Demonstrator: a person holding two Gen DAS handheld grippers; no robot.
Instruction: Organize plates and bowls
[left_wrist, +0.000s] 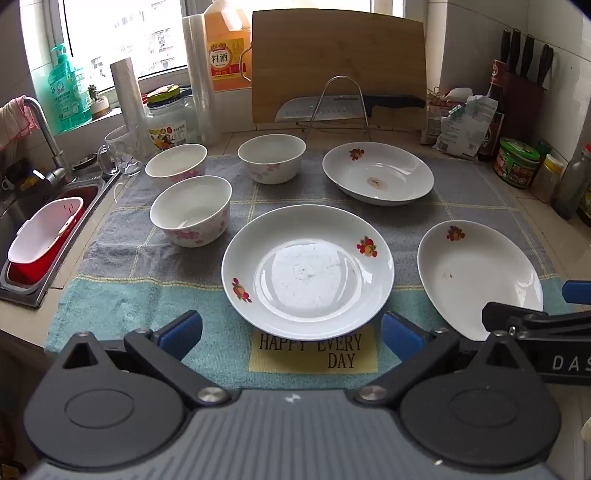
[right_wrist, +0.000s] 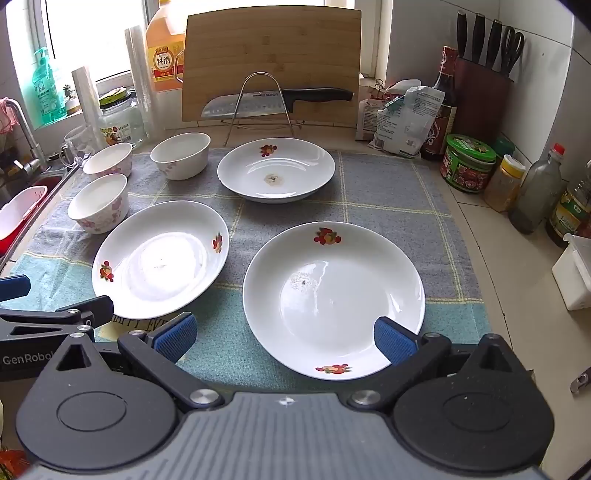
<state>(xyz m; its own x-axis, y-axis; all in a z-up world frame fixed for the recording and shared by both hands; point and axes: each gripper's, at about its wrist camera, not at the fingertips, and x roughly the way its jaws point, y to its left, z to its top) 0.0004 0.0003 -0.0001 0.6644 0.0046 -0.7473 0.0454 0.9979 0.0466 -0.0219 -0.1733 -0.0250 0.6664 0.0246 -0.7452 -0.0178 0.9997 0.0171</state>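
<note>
Three white plates with fruit prints lie on a grey-and-teal towel (left_wrist: 147, 258): a centre plate (left_wrist: 308, 271), a far plate (left_wrist: 376, 173) and a right plate (left_wrist: 476, 277). Three flowered bowls (left_wrist: 190, 225) (left_wrist: 175, 164) (left_wrist: 271, 157) stand upright at the left and back. My left gripper (left_wrist: 291, 334) is open and empty, just short of the centre plate's near rim. My right gripper (right_wrist: 284, 339) is also open, over the near rim of the right plate (right_wrist: 332, 299) without pressing on it. In the right wrist view the centre plate (right_wrist: 160, 258) lies to the left.
A sink (left_wrist: 22, 221) with a red-and-white basin (left_wrist: 44, 240) borders the towel's left edge. A cutting board (left_wrist: 338, 66) and a knife on a wire rack (left_wrist: 340, 105) stand behind. Jars, bottles (right_wrist: 537, 192), bags and a knife block (right_wrist: 484, 85) line the right side.
</note>
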